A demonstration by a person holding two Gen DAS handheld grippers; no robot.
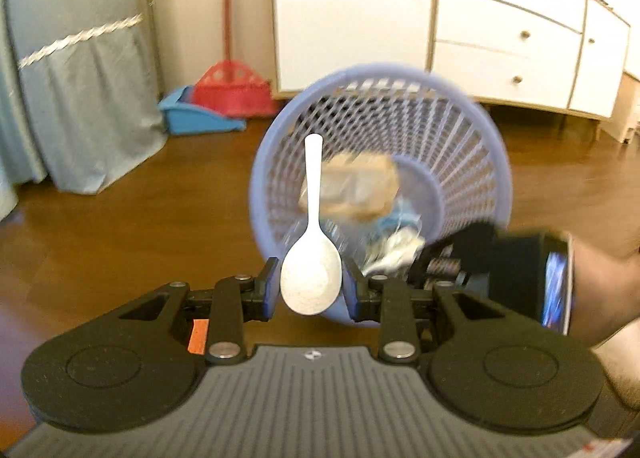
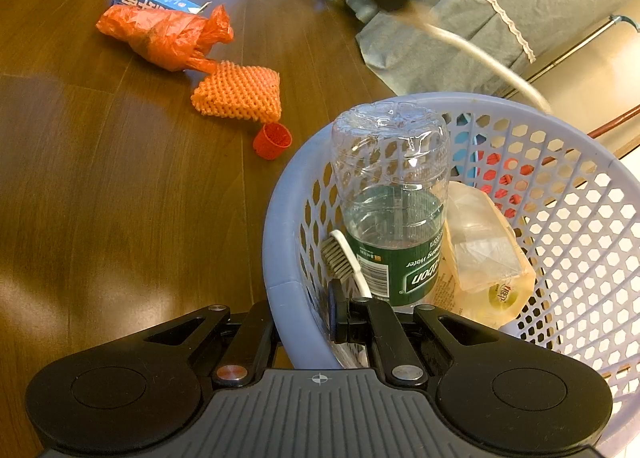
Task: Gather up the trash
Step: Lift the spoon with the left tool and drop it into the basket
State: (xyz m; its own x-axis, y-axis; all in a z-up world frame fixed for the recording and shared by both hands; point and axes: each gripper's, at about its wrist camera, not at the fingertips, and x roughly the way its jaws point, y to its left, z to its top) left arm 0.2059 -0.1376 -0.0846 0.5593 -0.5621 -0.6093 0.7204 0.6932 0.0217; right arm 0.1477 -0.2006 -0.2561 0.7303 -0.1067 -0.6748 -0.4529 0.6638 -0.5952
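Bottle (image 2: 390, 213) green label: "water"; pouch (image 2: 486, 254) print unreadable.

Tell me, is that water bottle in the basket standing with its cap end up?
No, the water bottle stands upside down in the basket, its base on top and label text inverted.

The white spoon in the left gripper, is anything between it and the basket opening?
Nothing visible blocks it. The white spoon points at the open mouth of the purple basket, tilted toward it by the right gripper clamping its rim.

Left gripper (image 1: 311, 290) holds white spoon (image 1: 311, 258) before tilted basket (image 1: 460, 145).
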